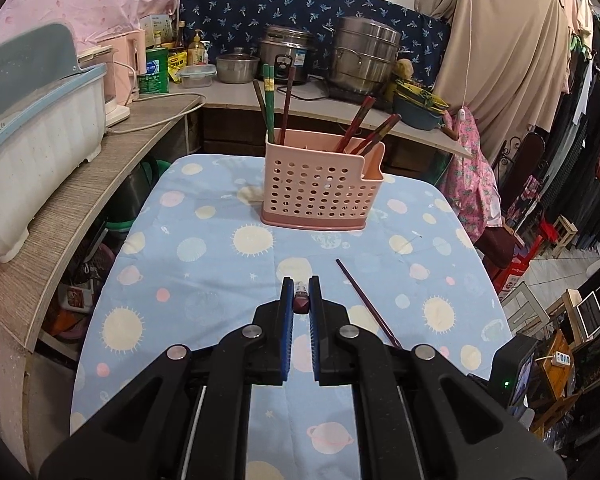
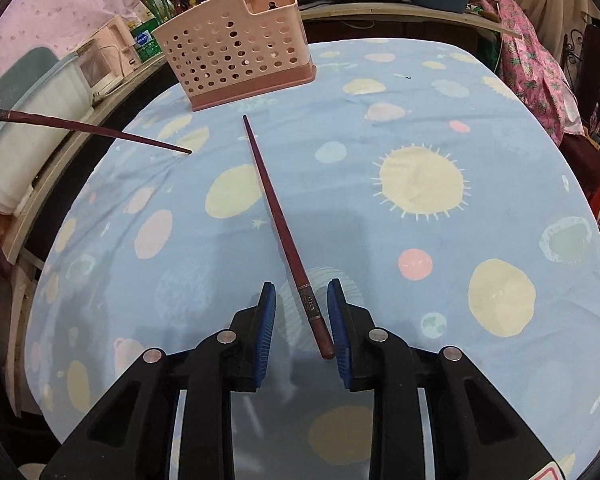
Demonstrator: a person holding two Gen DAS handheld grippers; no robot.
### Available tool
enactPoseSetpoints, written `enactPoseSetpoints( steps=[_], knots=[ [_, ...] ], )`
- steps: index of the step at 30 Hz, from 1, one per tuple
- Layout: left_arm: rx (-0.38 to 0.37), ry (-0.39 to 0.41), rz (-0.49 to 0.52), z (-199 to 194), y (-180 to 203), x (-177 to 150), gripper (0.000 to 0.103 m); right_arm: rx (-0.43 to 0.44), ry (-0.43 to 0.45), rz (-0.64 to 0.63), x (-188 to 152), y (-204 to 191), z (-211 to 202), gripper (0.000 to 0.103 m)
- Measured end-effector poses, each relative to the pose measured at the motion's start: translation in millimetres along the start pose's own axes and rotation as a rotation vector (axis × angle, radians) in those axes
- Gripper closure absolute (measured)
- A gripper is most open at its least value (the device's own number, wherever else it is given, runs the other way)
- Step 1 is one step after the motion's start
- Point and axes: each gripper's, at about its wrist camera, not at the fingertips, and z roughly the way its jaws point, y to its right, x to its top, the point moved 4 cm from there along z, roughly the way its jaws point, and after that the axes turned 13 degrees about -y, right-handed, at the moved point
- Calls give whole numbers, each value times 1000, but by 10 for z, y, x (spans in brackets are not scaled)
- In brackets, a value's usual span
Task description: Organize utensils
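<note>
the pink perforated plastic utensil caddy (image 1: 318, 184) stands at the far end of the worktop (image 2: 420, 120), already bristling with green and dark red chopsticks. nearer than the caddy, the left tongs (image 1: 301, 294) are clamped together on the thick end of a dark maroon wooden chopstick (image 2: 100, 130), which hangs off the cloth with its tip pointing toward the caddy's near side. a second dark maroon chopstick (image 2: 278, 224) lies flat on the blue planet-print cloth, thin tip aimed at the caddy's base. the right tongs (image 2: 301, 316) stand apart astride its thick end, the right pad just about touching it, the left pad clear.

for a clean pick i'd shift the right tongs a touch so the stick sits midway between the pads, then close low on the banded part. the stick is thin and round, so it may roll or pivot if pinched off-centre. lift the butt first, then carry it tip-down into the caddy.
</note>
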Motion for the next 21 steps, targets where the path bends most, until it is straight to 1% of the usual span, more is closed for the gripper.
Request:
enactPoseSetpoints(
  steps=[2, 3, 7, 9, 11, 15, 21],
  knots=[
    [1, -3, 1, 5, 2, -6, 96, -27, 4, -17, -3, -20, 2, 85],
    [1, -4, 2, 7, 3, -8, 96, -39, 5, -23, -8, -20, 7, 91],
    [1, -5, 5, 9, 19, -12, 96, -54, 0, -46, -20, -47, 4, 94],
    [0, -4, 6, 8, 13, 6, 96, -42, -8, -48, -30, -73, -22, 96],
    [0, 0, 5, -7, 6, 25, 96, -31, 3, -53, -21, -120, -115, 96],
    [4, 21, 3, -69, -17, 103, 96, 0, 55, -71, 74, -247, -427, 96],
    [6, 61, 3, -193, -29, 250, 96, 38, 185, -80, 349, -373, -1008, 96]
  ],
)
